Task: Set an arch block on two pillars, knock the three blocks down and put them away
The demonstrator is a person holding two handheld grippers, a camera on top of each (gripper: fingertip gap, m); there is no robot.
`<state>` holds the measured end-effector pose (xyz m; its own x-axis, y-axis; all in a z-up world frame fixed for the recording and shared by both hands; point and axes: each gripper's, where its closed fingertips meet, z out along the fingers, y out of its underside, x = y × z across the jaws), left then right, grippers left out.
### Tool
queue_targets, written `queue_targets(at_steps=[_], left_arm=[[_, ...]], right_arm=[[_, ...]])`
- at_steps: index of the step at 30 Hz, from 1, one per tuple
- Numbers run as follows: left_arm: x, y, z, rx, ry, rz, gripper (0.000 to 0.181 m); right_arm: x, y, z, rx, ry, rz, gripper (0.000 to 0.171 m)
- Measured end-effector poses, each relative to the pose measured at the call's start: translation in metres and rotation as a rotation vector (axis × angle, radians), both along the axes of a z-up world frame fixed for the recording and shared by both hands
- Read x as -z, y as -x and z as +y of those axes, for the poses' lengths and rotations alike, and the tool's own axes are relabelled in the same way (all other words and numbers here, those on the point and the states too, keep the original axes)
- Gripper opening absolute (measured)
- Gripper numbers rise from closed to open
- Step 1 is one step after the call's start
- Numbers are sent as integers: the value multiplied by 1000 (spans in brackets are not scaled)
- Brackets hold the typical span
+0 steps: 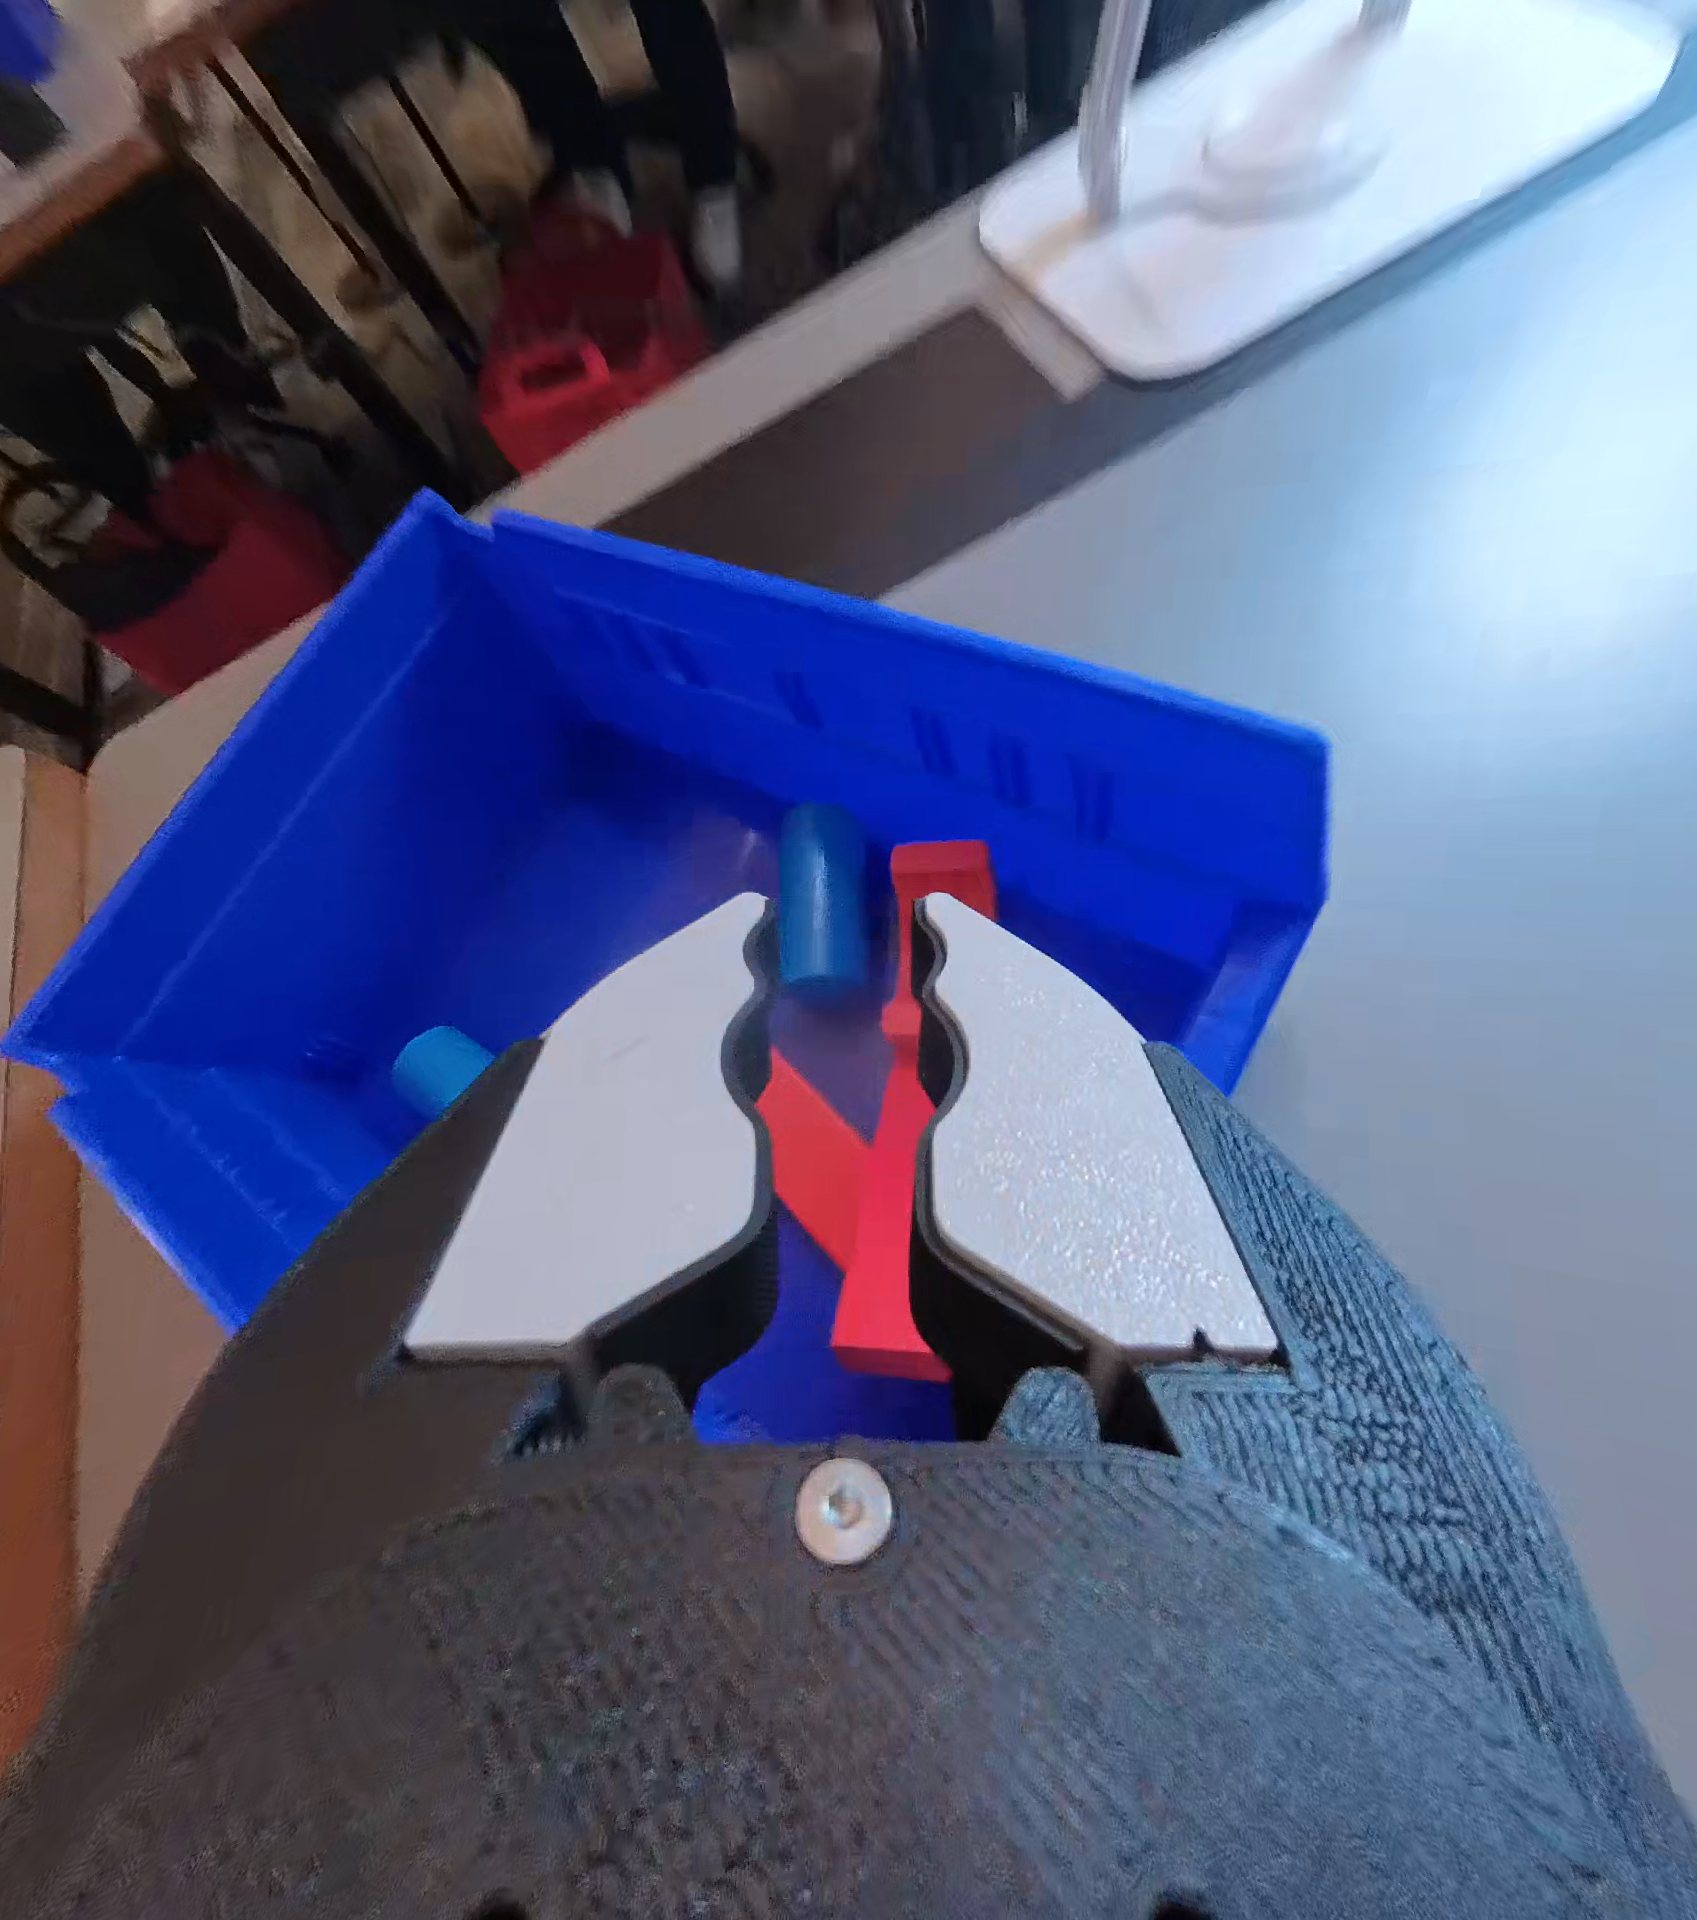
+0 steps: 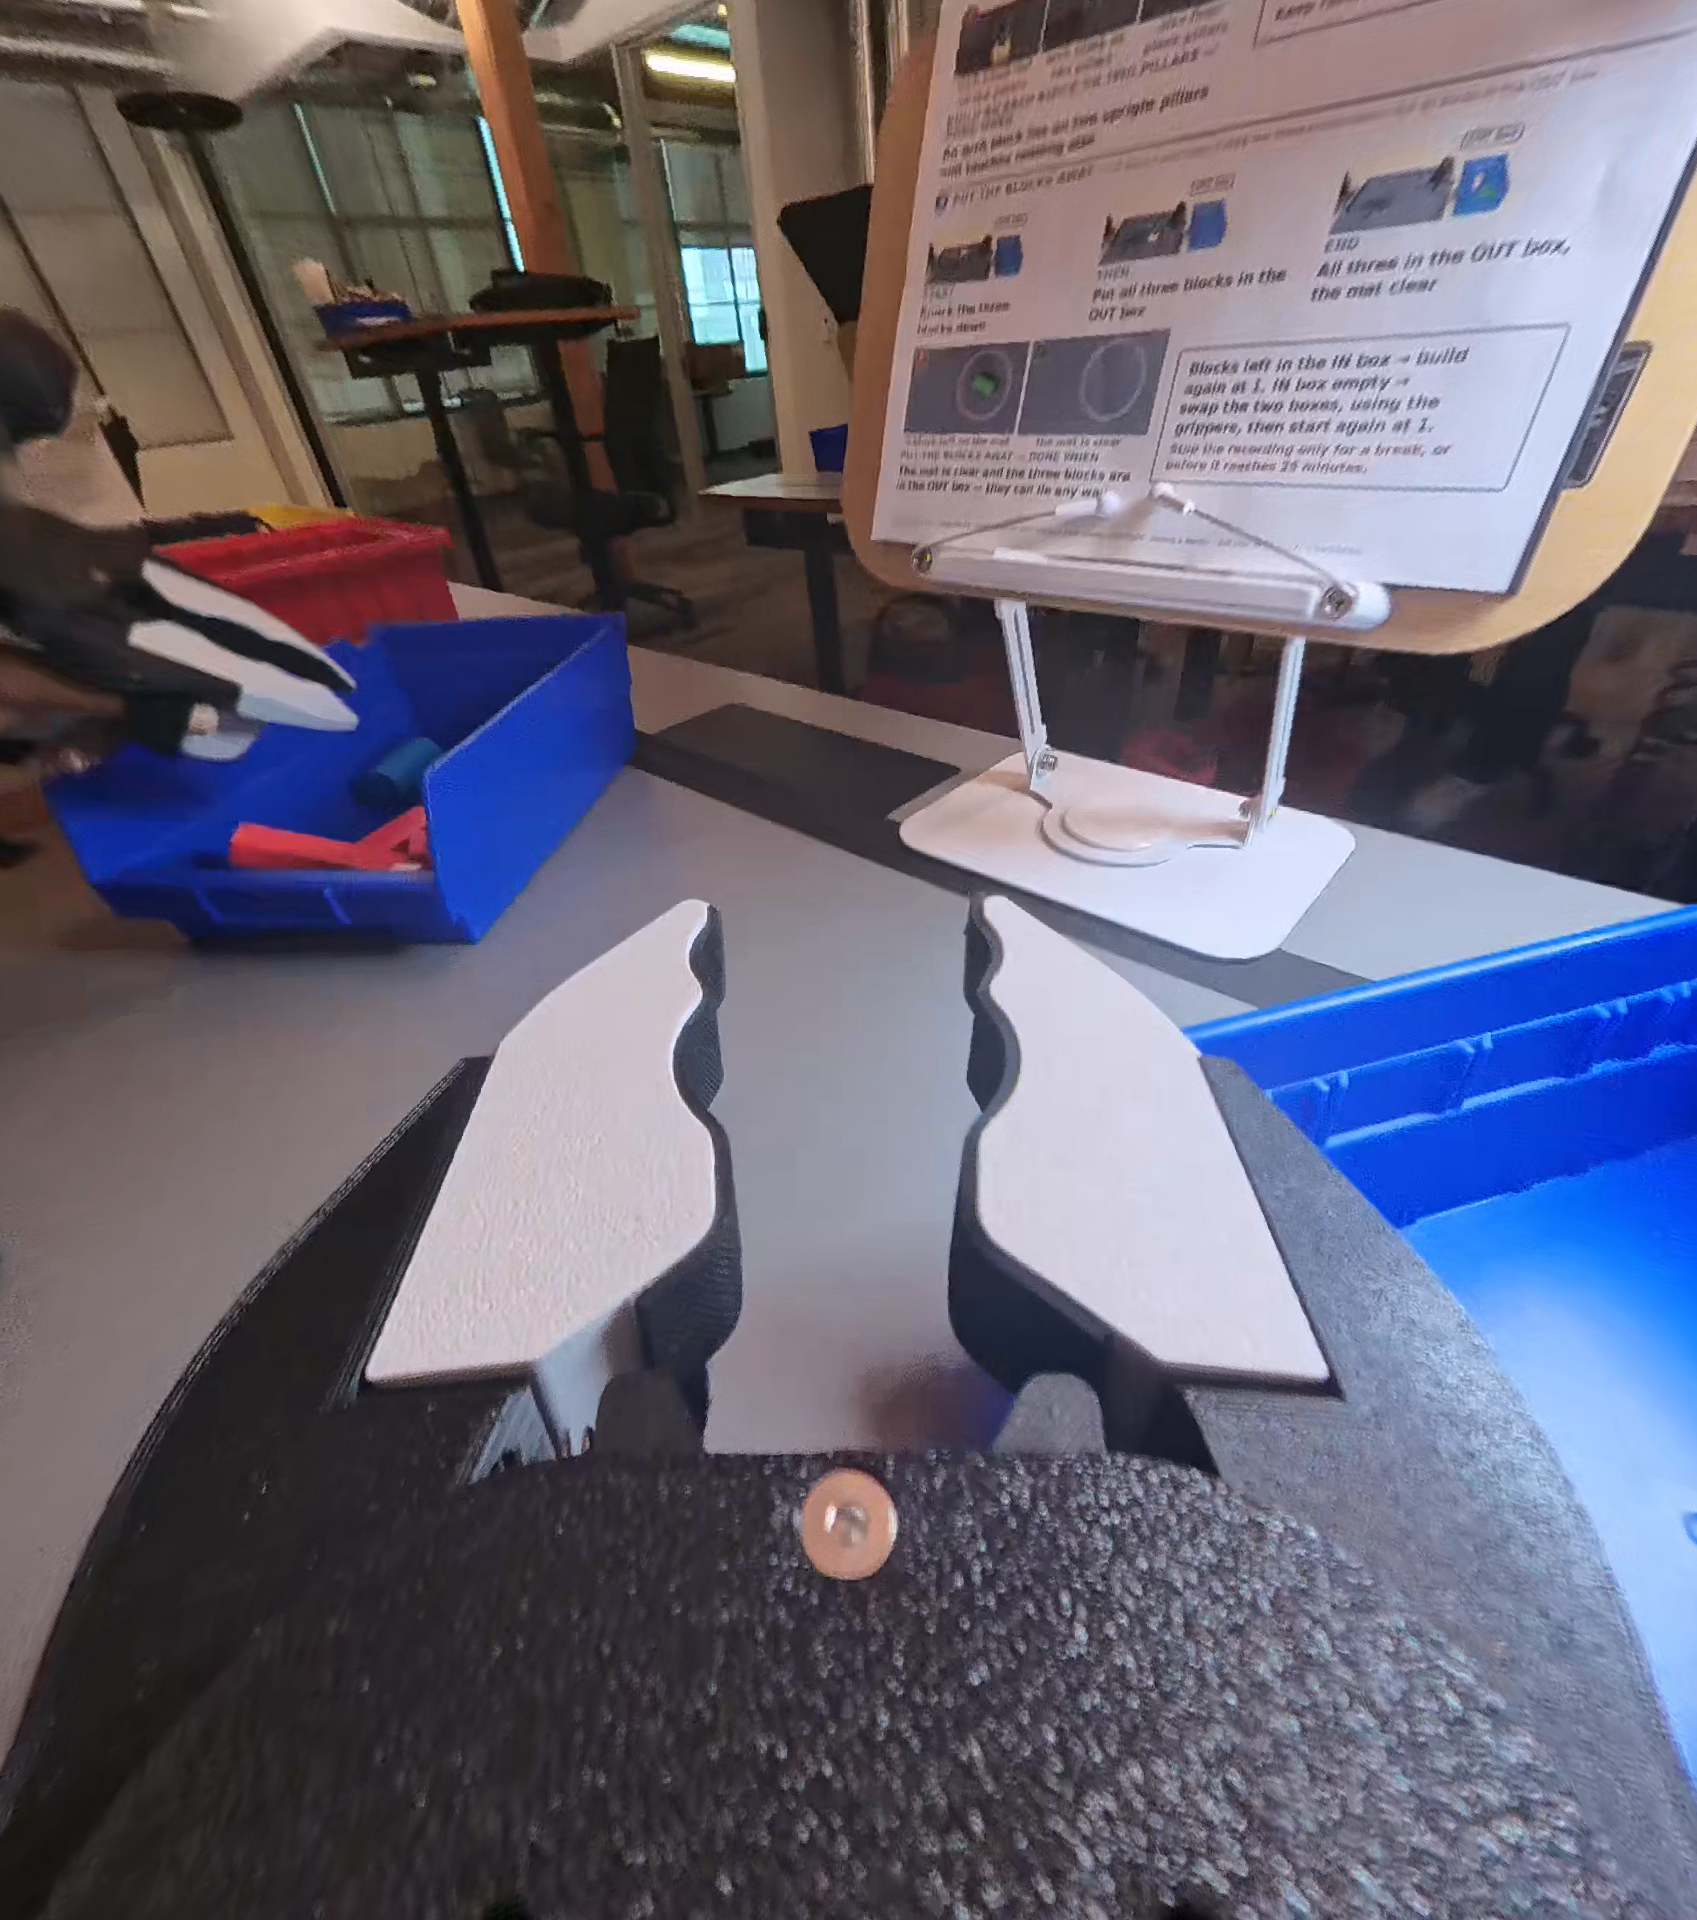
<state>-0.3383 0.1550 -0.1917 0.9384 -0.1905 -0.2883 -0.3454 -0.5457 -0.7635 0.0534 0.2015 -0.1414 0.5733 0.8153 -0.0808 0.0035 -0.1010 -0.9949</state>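
The grey desk (image 2: 148, 1091) carries everything I see. At its far edge stands a white document stand holding a printed instruction sheet (image 2: 1239, 312), on a flat white base.

Two blue plastic bins sit on the desk. The near blue bin (image 2: 1550, 1195) lies just to the right of my right tongs and shows only bare floor in the visible part. The far blue plastic bin (image 1: 428, 831) sits at the left side of the desk, near its edge, and holds the blocks.

My left tongs (image 1: 842, 914) hang over the far bin, slightly apart, nothing gripped between the pads. My right tongs (image 2: 842, 935) hover above bare desk, wide apart and empty.

Inside the far bin, seen from the left wrist view:
- a red arch block (image 1: 885, 1226) lies on the bin floor, showing through the gap of the left tongs; a second red piece (image 1: 813, 1132) crosses under it. I cannot tell whether these are one block or two.
- a dark blue cylinder pillar (image 1: 820, 904) lies on its side beside the red block, toward the back wall.
- a lighter blue cylinder (image 1: 437, 1065) lies near the left finger, partly hidden.

Left wrist view is motion-blurred in the background.
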Motion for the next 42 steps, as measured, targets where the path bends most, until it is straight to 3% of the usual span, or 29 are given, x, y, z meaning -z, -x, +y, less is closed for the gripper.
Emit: queue_targets(at_steps=[4, 9, 14, 20, 29, 36, 42], left_arm=[[27, -7, 15, 96, 255, 44, 30], [78, -15, 28, 120, 488, 2, 40], [117, -9, 40, 89, 571, 14, 38], [117, -17, 36, 145, 595, -31, 34], [59, -28, 24, 197, 430, -63, 33], [71, -7, 28, 132, 443, -2, 33], [37, 16, 60, -16, 173, 1, 34]], right_arm=[[29, 5, -7, -11, -54, -124, 40], [28, 10, -15, -43, -85, -150, 37], [38, 14, -17, -69, -91, -192, 34], [49, 19, -23, -89, -100, -235, 31], [47, 16, -25, -86, -110, -233, 29], [53, 16, -24, -89, -101, -252, 28], [56, 17, -25, -92, -99, -265, 28]])
